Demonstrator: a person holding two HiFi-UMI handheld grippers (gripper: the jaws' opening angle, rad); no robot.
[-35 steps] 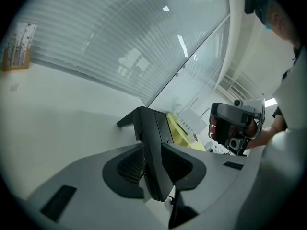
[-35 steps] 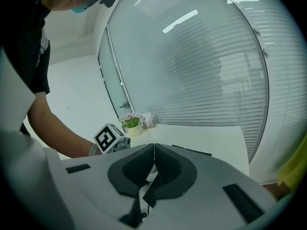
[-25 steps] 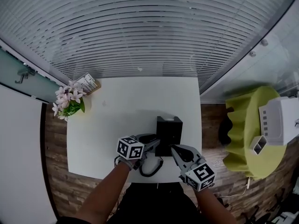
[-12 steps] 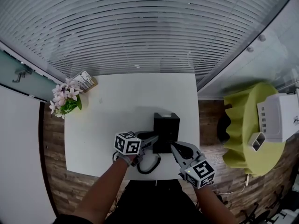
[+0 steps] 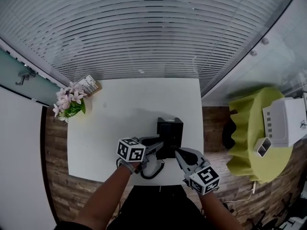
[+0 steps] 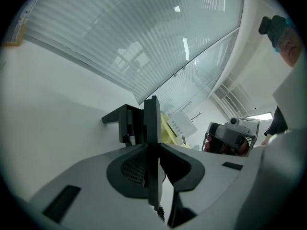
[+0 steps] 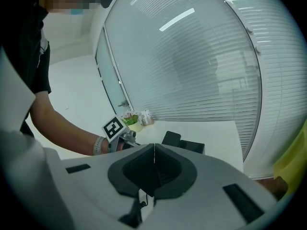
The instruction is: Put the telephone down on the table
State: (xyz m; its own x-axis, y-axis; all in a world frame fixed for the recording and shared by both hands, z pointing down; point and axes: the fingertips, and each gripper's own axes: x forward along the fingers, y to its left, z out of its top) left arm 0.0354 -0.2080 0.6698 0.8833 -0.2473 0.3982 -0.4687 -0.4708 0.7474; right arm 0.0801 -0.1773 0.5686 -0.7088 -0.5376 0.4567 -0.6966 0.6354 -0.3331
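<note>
So the big change over the last second is the left gripper (image 6: 152, 145). It was spread wide and now its jaws are closing in on the handset (image 6: 152, 116), which stands edge-on between them. The pads look like they're already against both sides. The gripper itself has barely moved and is still parked by the near edge of the bench (image 5: 120, 109). The handset sits right beside the black telephone base (image 5: 170, 128), toward the near right corner, and the curly cord (image 5: 154, 170) loops out over the near edge. The right gripper (image 7: 154, 150) just hangs off to the right of the base, jaws pressed together with nothing in them. My read is that this is the grab only just getting made, so the actual putting-down part hasn't started yet.
</note>
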